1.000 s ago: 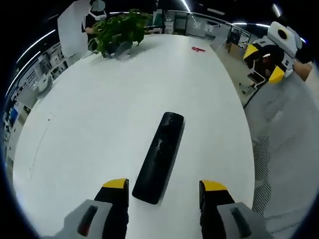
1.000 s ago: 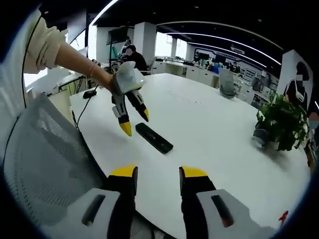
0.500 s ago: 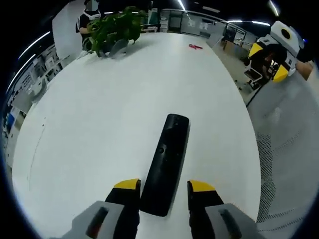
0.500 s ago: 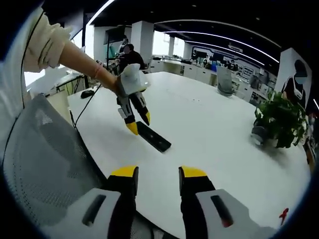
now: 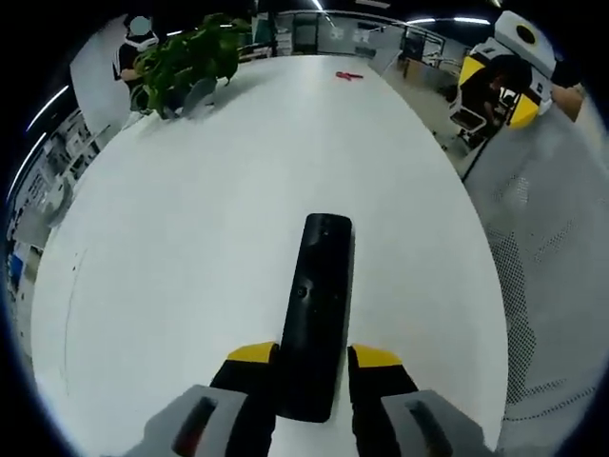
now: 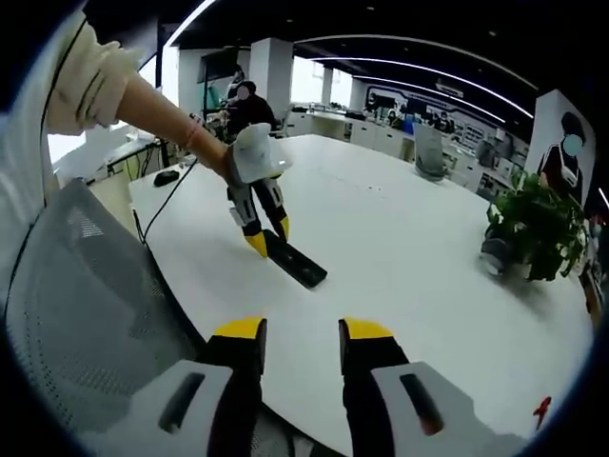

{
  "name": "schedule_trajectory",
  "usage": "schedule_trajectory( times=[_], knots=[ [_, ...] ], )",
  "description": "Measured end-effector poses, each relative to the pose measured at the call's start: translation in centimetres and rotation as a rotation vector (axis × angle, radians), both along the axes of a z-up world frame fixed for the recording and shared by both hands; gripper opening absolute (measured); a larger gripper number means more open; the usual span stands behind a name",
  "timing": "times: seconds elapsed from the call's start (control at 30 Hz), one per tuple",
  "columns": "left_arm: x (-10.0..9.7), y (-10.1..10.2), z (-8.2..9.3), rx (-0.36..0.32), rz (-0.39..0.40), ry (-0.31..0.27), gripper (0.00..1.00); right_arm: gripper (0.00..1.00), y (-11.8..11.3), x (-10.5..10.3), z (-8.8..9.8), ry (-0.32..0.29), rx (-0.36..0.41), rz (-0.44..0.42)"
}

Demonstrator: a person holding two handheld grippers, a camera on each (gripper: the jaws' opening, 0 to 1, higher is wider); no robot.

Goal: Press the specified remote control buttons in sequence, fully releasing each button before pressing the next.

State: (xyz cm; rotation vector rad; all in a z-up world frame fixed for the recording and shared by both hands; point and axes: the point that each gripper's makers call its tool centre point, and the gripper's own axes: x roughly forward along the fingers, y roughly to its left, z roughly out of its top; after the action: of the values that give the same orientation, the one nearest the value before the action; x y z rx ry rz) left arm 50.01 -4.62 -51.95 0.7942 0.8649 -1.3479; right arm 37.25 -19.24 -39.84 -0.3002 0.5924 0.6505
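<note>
Left claw (image 5: 314, 357) now astride black remote (image 5: 317, 309).

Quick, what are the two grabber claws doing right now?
Left gripper: shut on the near end of the long black plastic remote control.
Right gripper: open, holding nothing.

Lighting: bright, even, from ceiling strip lights (image 6: 419, 48). White table (image 5: 190, 219) near overexposed; shadows faint, soft. Strong fisheye bending toward the edges of both views. Far table end with potted plant (image 5: 181, 62) slightly soft, possibly blur. Centre sharp.
</note>
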Motion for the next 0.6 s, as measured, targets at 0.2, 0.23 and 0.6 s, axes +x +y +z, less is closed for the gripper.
schedule_trajectory(
  times=[0.2, 0.23, 0.6],
  knots=[
    [0.17, -0.02, -0.01, -0.002, -0.01, -0.004, 0.25, 0.3, -0.03, 0.01, -0.03, 0.002, -0.001, 0.002],
    [0.15, -0.03, 0.0, -0.003, -0.011, -0.005, 0.25, 0.3, -0.04, 0.01, -0.06, 0.003, -0.003, 0.002],
    [-0.33, -0.07, 0.07, -0.006, -0.051, -0.041, 0.24, 0.28, 0.08, -0.08, -0.21, 0.01, -0.007, 0.015]
  ],
)
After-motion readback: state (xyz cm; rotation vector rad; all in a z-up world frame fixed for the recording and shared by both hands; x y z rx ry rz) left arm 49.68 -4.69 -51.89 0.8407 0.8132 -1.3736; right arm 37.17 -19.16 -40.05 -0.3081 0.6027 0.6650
